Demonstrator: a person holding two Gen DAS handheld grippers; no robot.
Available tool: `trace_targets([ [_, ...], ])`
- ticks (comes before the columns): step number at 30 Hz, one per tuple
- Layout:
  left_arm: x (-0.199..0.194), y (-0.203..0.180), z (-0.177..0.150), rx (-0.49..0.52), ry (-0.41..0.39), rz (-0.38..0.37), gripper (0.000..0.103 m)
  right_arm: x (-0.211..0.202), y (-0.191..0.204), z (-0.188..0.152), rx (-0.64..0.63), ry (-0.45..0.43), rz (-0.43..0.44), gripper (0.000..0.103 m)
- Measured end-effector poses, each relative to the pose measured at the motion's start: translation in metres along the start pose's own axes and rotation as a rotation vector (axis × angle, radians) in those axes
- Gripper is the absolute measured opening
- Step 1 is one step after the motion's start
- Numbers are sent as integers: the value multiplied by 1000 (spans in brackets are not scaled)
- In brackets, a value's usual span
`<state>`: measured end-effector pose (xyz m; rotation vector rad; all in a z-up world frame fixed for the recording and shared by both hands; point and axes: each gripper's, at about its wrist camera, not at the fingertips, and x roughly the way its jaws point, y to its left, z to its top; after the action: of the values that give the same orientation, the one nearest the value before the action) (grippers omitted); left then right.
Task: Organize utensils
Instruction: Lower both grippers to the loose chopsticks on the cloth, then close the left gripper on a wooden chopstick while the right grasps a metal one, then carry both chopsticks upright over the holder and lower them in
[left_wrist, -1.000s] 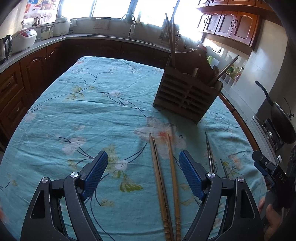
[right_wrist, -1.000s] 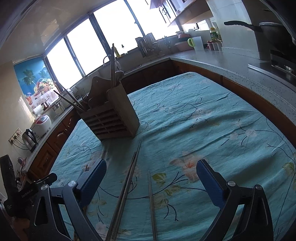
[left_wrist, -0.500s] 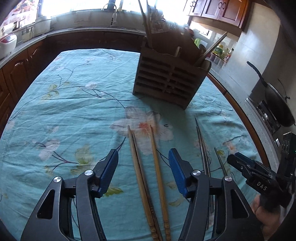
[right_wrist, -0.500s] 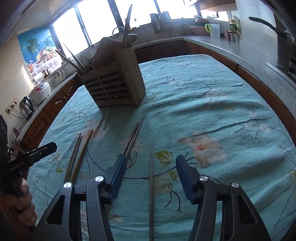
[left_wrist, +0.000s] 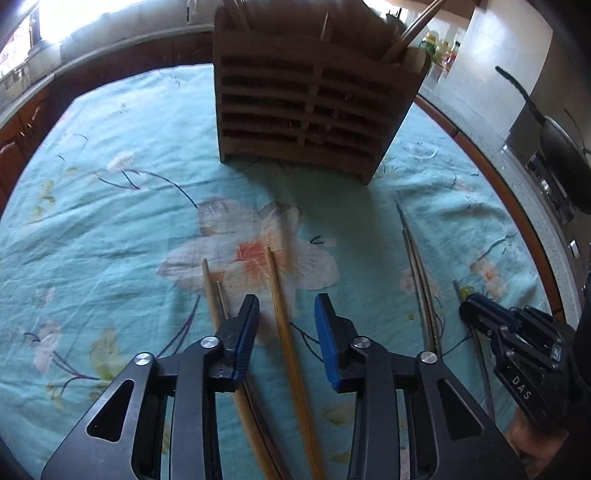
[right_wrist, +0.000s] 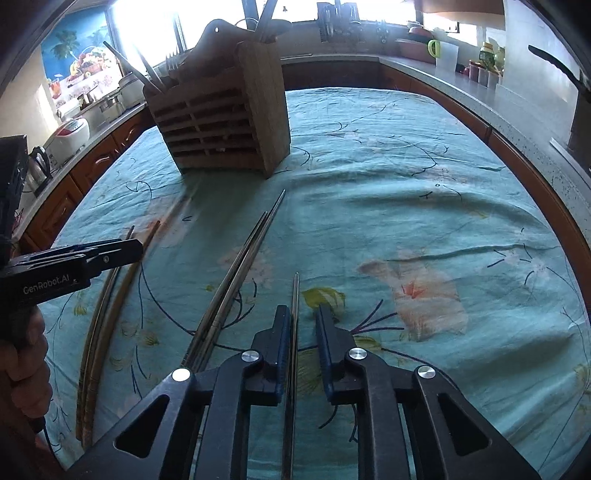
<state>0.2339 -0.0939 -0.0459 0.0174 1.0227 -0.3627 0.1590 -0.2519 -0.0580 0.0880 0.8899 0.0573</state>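
Left wrist view: left gripper (left_wrist: 286, 325) low over the floral tablecloth (left_wrist: 110, 221), blue pads spread with a clear gap, straddling a single wooden chopstick (left_wrist: 284, 317) without touching it on either side. Long axis of that chopstick running almost straight along the fingers, tip pointing away toward the slotted wooden utensil holder (left_wrist: 314, 103) standing well ahead; so a plain closing of the pads, judged from here, enough to catch it across its width. Just to the left, a wooden pair (left_wrist: 214, 295) lying partly under the left finger, near ends cut off by the gripper body. Off to the right, a metal pair (left_wrist: 417, 266) on the cloth, and beyond it the right gripper (left_wrist: 476, 314), seen side-on, its grip unreadable from this angle. Top of the holder cropped by the frame; contents mostly out of sight. Right wrist view: right gripper (right_wrist: 301, 332) narrowed nearly together around a single metal chopstick (right_wrist: 294, 314), left pad against or very nearly against it, right pad with a slim gap showing; not yet a firm pinch as far as can be told. Chopstick again in line with the fingers, far tip toward the holder (right_wrist: 221, 122), near end hidden under the gripper frame. Metal pair (right_wrist: 240, 266) just to the left, angled toward the holder; wooden ones (right_wrist: 110, 302) farther left by the left gripper (right_wrist: 110, 251), partly masked and blurred. Each stick nearer to its own side's gripper.
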Motion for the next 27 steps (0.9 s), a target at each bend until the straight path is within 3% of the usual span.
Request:
trace_targets([
  [3, 3, -6, 0, 29, -2, 21, 23, 4, 4, 3, -30, -6, -20, 8],
  [7, 5, -10, 0, 63, -7, 33, 7, 7, 9, 5, -64, -15, -40, 6],
  [14, -7, 3, -2, 13, -6, -38, 6, 1, -3, 7, 14, -16, 39, 4],
  [27, -102, 23, -1, -58, -176, -165, 5, -78, -7, 36, 104, -222, 160, 4],
])
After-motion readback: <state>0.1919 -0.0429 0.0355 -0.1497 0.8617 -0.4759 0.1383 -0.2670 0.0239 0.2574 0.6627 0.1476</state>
